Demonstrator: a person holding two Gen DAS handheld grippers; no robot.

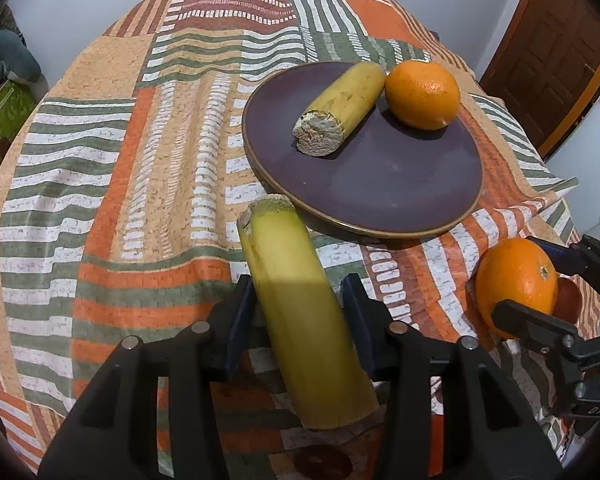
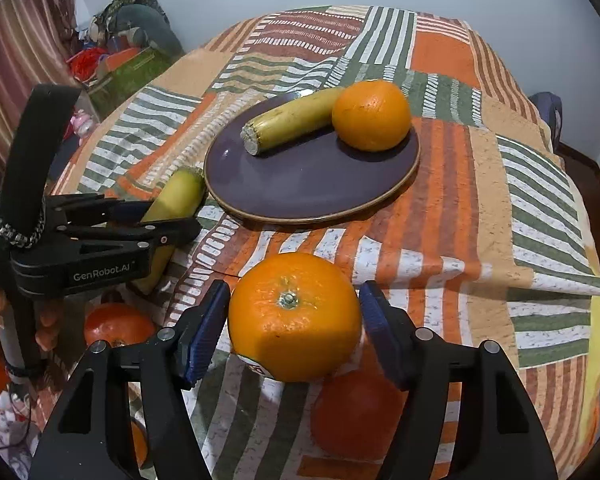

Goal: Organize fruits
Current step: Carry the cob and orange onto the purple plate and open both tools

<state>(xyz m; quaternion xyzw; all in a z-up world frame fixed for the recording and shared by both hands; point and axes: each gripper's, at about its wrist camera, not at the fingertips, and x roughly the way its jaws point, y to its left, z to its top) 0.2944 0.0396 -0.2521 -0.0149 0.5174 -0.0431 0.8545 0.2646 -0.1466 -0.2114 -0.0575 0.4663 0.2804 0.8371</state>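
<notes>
Fingers point(image 1: 240, 320) apparently pinching banana point(image 1: 296, 312), plate point(image 1: 452, 216) ahead

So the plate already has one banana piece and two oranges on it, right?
Not quite. The plate holds one banana piece and only one orange. The right wrist view shows the second orange off the plate, between the right hand-held gripper's fingers.

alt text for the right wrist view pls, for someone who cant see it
The right gripper holds an orange above a patterned tablecloth, just short of a purple plate carrying a banana piece and a second orange. At left, the left gripper holds another banana piece beside the plate.
</notes>
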